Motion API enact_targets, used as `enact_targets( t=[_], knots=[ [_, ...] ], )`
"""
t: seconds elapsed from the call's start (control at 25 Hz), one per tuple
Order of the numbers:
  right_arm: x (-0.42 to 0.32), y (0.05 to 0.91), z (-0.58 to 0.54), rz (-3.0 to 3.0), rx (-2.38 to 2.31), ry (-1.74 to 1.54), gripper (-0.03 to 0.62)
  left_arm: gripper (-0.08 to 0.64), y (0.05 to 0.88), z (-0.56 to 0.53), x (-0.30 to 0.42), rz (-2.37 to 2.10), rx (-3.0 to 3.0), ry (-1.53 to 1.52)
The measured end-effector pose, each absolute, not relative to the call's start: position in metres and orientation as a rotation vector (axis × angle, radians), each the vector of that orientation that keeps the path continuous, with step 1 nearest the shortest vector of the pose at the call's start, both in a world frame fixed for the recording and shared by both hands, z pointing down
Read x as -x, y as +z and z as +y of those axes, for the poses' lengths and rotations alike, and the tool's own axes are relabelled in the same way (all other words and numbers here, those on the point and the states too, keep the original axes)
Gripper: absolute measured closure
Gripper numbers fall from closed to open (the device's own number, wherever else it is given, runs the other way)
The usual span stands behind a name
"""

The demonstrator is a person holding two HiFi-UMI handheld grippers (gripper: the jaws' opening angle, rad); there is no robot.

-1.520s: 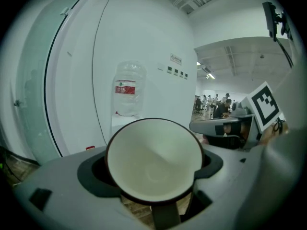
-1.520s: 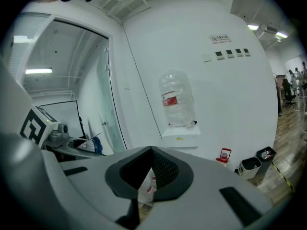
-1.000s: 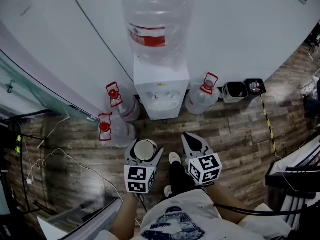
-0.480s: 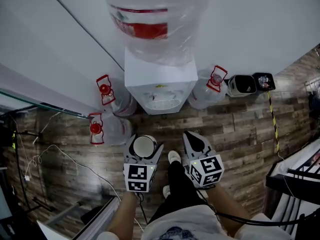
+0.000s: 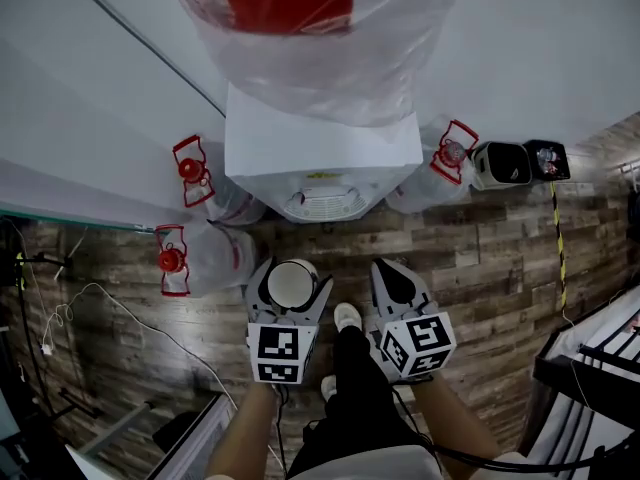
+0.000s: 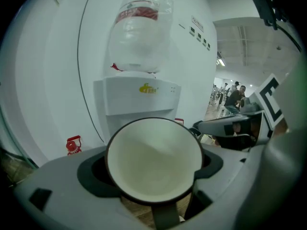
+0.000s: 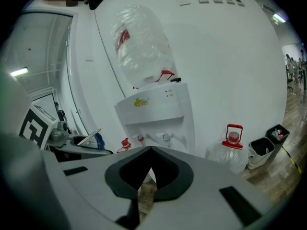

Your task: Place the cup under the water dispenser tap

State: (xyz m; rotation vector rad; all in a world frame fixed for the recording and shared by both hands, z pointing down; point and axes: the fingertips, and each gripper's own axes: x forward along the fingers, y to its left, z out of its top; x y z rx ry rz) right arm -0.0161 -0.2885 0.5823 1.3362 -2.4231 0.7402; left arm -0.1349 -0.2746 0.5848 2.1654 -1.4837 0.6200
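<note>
A white water dispenser (image 5: 322,158) stands against the wall, with a big clear bottle (image 5: 300,28) with a red label on top. Its drip tray (image 5: 322,204) faces me. My left gripper (image 5: 291,271) is shut on a white cup (image 5: 291,284), held upright with its mouth up, a short way in front of the dispenser. In the left gripper view the empty cup (image 6: 153,159) fills the space between the jaws. My right gripper (image 5: 386,266) is shut with nothing in it. The right gripper view shows the two taps (image 7: 166,137) above its closed tips (image 7: 150,149).
Spare water bottles with red caps stand on the wooden floor left (image 5: 205,258) and right (image 5: 445,163) of the dispenser. Two small bins (image 5: 498,165) sit further right. Cables (image 5: 90,308) trail at the left. A shoe (image 5: 347,316) shows between the grippers.
The dispenser has grown larger and nearer in the head view as the person stepped toward it. Both grippers keep their places, the cup still held.
</note>
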Motion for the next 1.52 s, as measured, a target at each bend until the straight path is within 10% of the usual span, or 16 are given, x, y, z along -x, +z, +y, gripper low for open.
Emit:
enact_targets(
  t=[1.52],
  knots=[
    [0.057,0.732,-0.364,-2.454,-1.283,0.719,0.574,0.101,0.762,-0.386,0.152,-1.537,-2.103,0.696]
  ],
)
